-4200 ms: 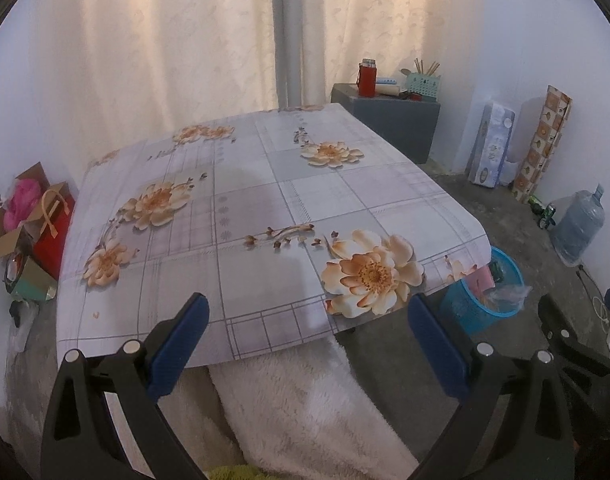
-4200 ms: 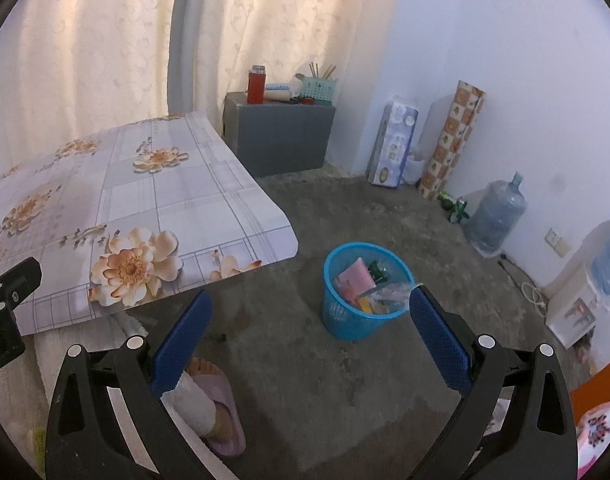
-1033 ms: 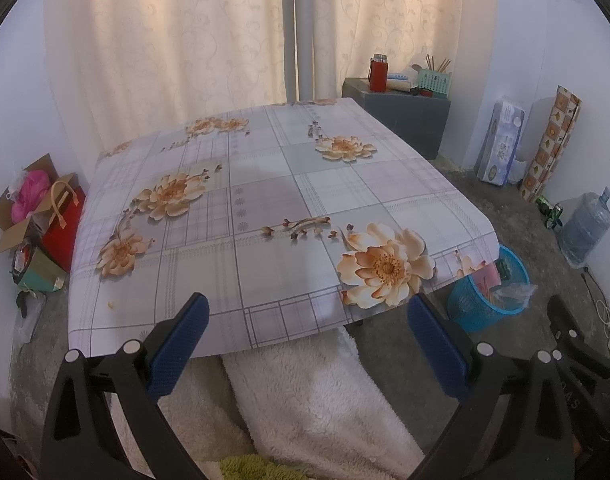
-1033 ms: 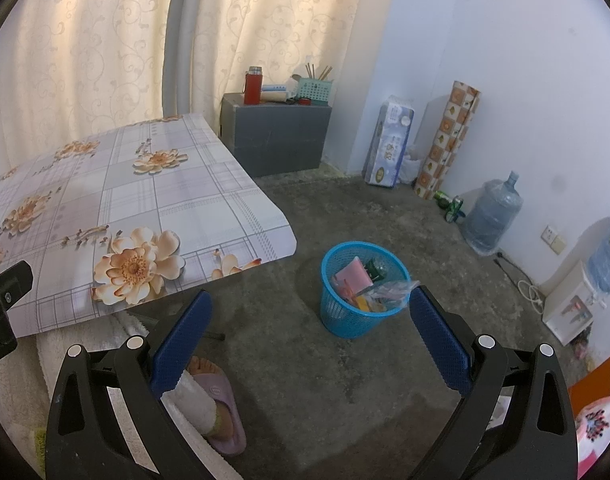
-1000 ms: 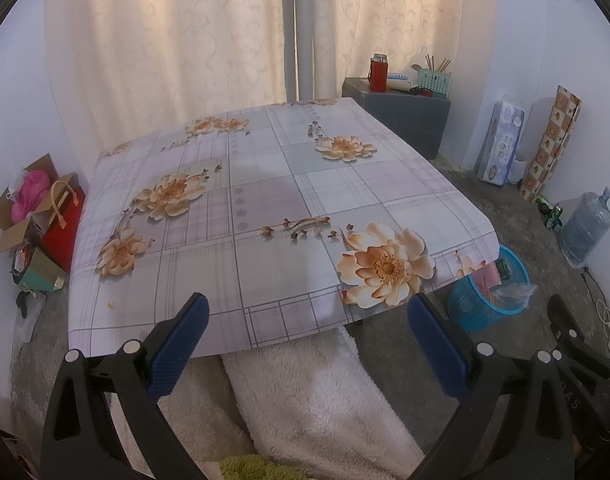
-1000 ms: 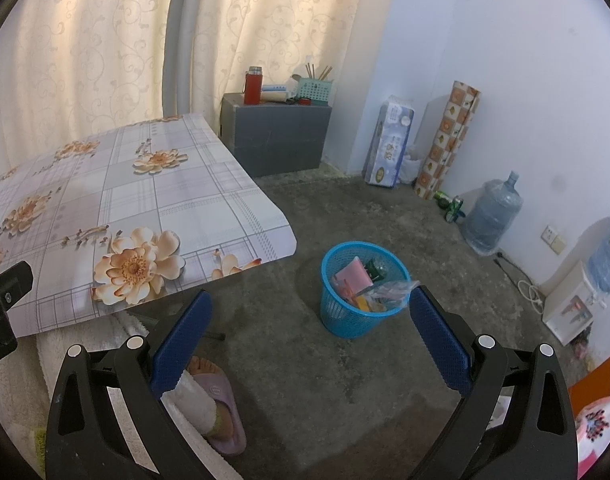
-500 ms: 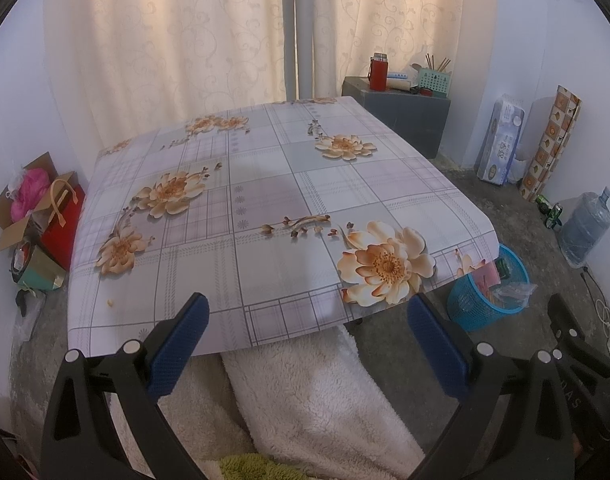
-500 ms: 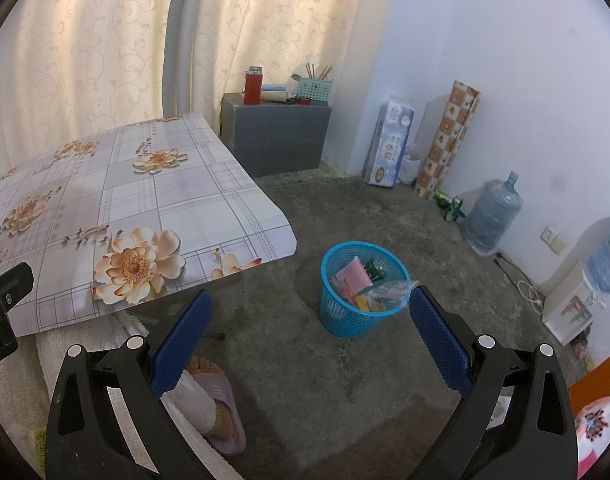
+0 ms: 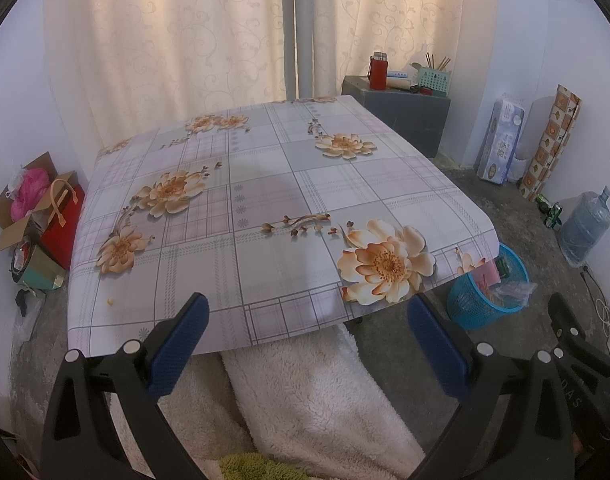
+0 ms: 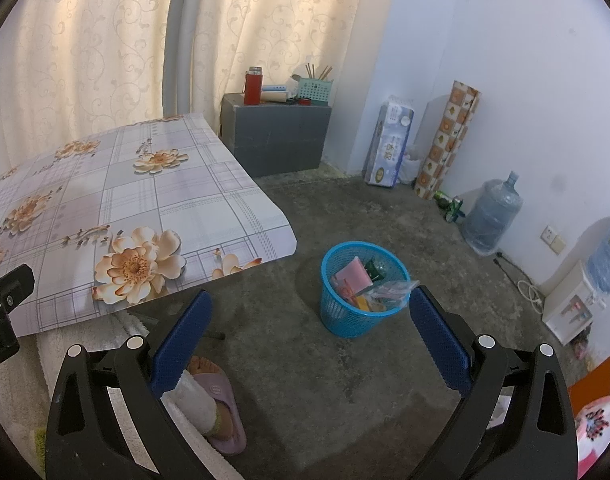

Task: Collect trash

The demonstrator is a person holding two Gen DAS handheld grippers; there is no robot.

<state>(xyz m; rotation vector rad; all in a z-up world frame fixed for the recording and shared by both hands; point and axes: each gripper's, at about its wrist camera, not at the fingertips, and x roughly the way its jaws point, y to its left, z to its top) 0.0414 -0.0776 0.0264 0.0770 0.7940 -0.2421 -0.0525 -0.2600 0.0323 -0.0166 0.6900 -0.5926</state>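
A blue mesh bin [image 10: 361, 292] stands on the concrete floor right of the table, holding a pink wrapper, a clear plastic bag and other scraps. In the left wrist view the same bin [image 9: 487, 300] peeks out past the table's near right corner. The table [image 9: 265, 220] wears a floral checked cloth with only a tiny crumb [image 9: 110, 301] near its front left edge. My left gripper [image 9: 307, 336] hangs open in front of the table edge, holding nothing. My right gripper [image 10: 311, 332] is open above the floor, just short of the bin.
A person's white fleece-covered legs [image 9: 305, 392] and a slippered foot [image 10: 219, 400] sit below the table edge. A grey cabinet [image 10: 273, 140] with a red flask stands at the back. A water jug [image 10: 491, 216], tissue pack and patterned roll line the right wall. Boxes and bags [image 9: 37, 216] lie left.
Over four seconds the left view has pulled back and risen slightly, showing more of the table. In the last second both grippers stay nearly still and open.
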